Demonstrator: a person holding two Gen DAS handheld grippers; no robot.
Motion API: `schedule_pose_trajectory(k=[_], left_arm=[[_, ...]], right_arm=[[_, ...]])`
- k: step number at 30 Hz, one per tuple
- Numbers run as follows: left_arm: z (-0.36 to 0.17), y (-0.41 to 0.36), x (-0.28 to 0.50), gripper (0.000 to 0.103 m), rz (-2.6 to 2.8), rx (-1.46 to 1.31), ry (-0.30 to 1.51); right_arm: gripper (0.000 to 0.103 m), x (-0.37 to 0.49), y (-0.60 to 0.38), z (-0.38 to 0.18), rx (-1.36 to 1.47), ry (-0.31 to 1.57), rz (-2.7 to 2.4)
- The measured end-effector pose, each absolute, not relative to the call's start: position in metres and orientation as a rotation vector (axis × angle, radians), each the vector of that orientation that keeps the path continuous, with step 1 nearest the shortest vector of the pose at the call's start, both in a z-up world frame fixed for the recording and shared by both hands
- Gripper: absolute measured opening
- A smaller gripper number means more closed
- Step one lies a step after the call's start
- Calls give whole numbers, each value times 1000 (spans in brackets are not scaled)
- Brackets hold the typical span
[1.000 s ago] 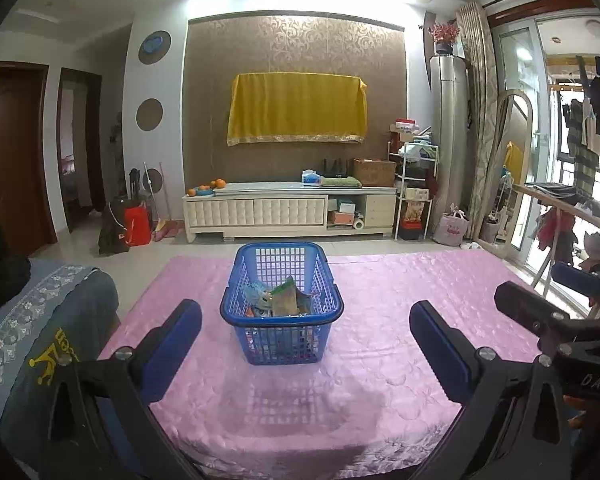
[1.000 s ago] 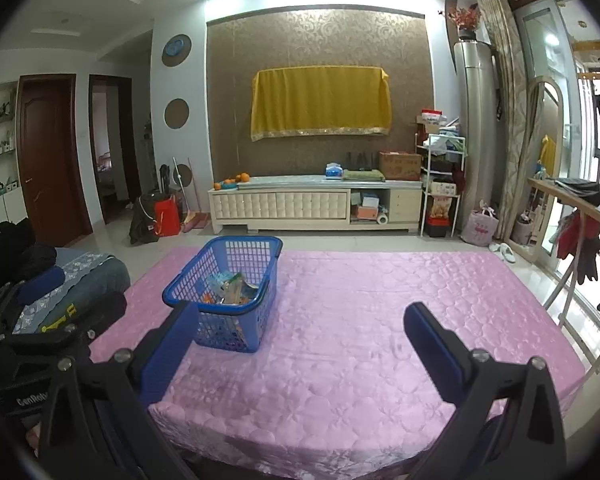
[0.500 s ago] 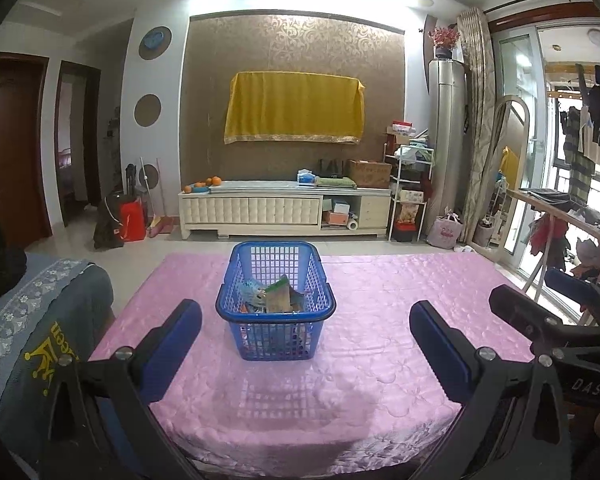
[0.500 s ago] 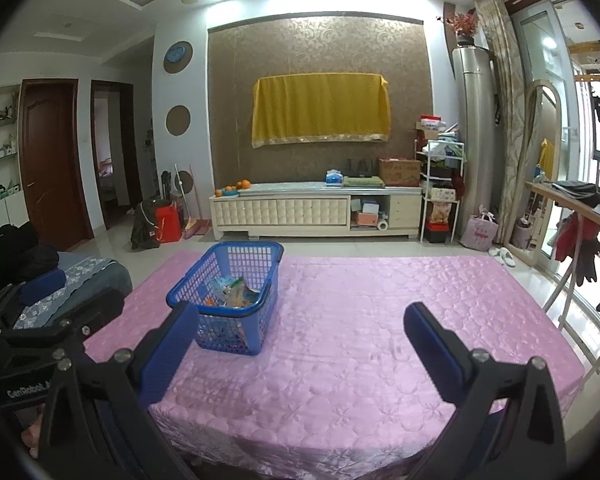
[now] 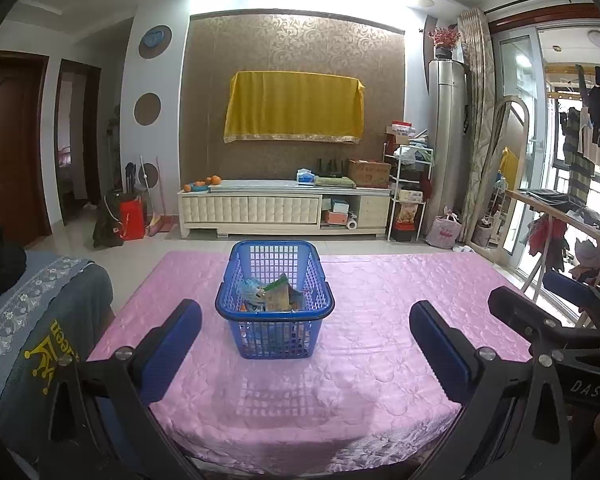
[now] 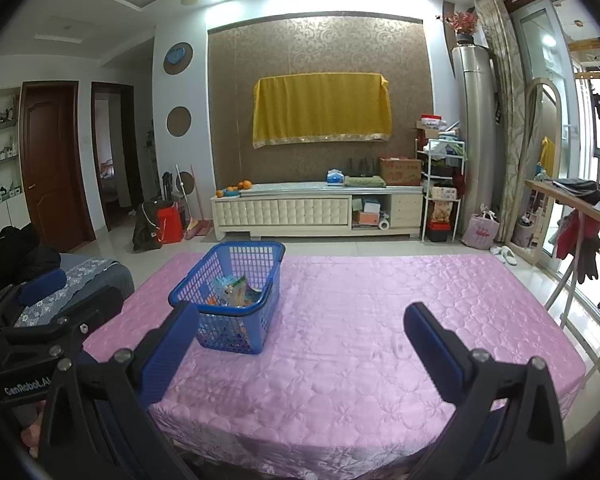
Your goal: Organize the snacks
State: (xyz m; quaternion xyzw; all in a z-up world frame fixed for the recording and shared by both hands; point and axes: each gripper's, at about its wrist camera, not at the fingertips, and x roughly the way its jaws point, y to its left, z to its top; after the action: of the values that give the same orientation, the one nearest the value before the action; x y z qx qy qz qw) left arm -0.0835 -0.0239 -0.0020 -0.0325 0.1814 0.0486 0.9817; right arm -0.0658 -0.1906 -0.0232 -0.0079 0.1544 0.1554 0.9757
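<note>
A blue plastic basket stands on the pink quilted table cover, holding several snack packets. It also shows in the right wrist view at centre left, with the snack packets inside. My left gripper is open and empty, held back near the table's front edge, facing the basket. My right gripper is open and empty, to the right of the basket and apart from it.
A grey-blue covered seat stands left of the table. A white TV cabinet lines the far wall under a yellow cloth. A clothes rack stands at the right. The other gripper shows at right in the left wrist view.
Both grippers have pulled back and risen a little, so the basket looks smaller and farther. Both stay open and empty. The basket has not moved.
</note>
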Motion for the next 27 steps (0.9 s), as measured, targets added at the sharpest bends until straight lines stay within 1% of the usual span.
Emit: schedule_pose_trajectory(k=[27], left_arm=[[2, -24, -87, 103, 92, -74, 368]], right_arm=[[103, -71, -194, -23, 11, 317, 307]])
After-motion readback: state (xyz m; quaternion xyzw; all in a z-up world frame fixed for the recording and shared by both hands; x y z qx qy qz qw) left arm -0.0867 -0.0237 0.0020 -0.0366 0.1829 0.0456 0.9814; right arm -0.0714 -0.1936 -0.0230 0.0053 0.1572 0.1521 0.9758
